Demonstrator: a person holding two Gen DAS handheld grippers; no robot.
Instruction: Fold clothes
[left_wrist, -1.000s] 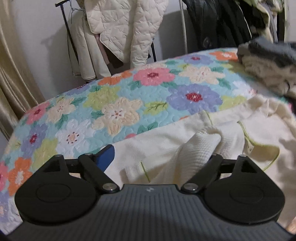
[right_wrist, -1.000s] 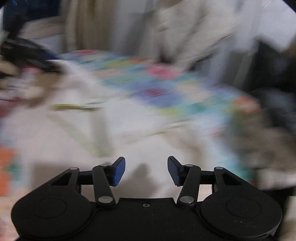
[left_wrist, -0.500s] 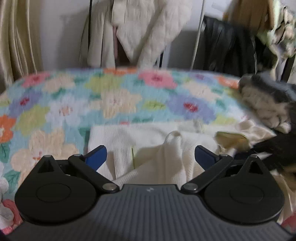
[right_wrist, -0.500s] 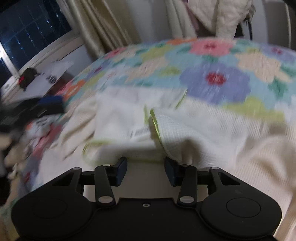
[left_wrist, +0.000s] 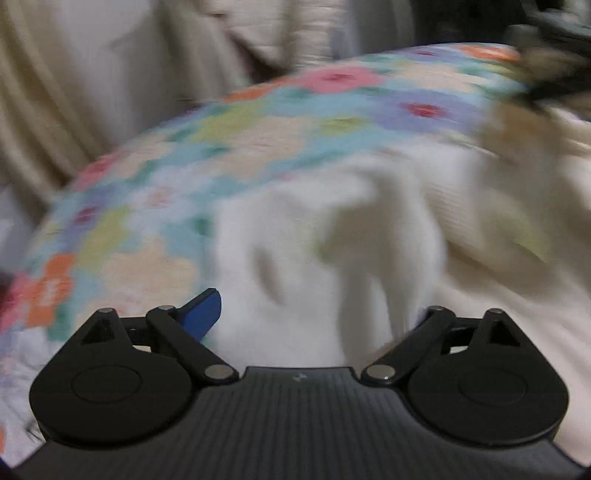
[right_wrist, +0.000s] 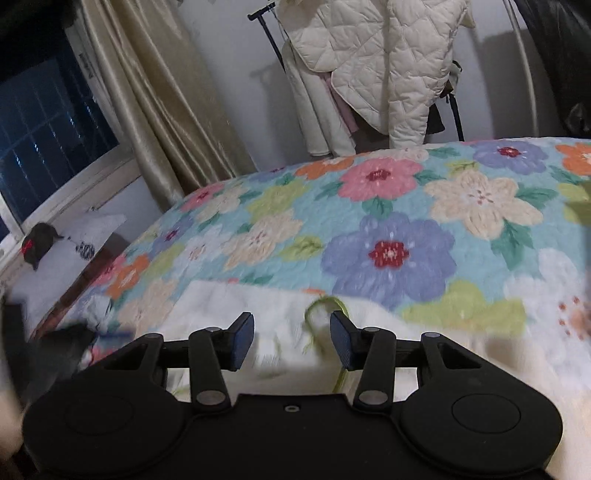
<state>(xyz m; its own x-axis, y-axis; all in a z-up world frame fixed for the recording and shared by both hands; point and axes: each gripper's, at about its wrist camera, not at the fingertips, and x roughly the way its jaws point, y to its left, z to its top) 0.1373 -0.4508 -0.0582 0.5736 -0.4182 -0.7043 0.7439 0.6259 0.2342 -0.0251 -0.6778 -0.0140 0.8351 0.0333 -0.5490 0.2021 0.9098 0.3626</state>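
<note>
Broadly, a bed fills both views, covered by a floral quilt (right_wrist: 388, 229) with pink, purple, cream and orange flowers on pale blue. Behind it stand a white wall, a gold curtain (right_wrist: 155, 110) beside a dark window (right_wrist: 44, 125), and a clothes rack hung with a quilted cream jacket (right_wrist: 380, 55). Left of the bed, a low white ledge carries a small dark object (right_wrist: 38, 243). On the quilt's near side lies the cream garment (right_wrist: 236, 306), rumpled, with a green-edged loop (right_wrist: 325, 306) near its middle. The left tool (left_wrist: 314, 321) is blurred; cream cloth bunches up between its fingers, one blue pad (left_wrist: 203, 314) showing, the other hidden, so I cannot tell its grip. The right tool (right_wrist: 291, 339) hangs over the garment with its pads moderately apart, nothing clamped between them.
</note>
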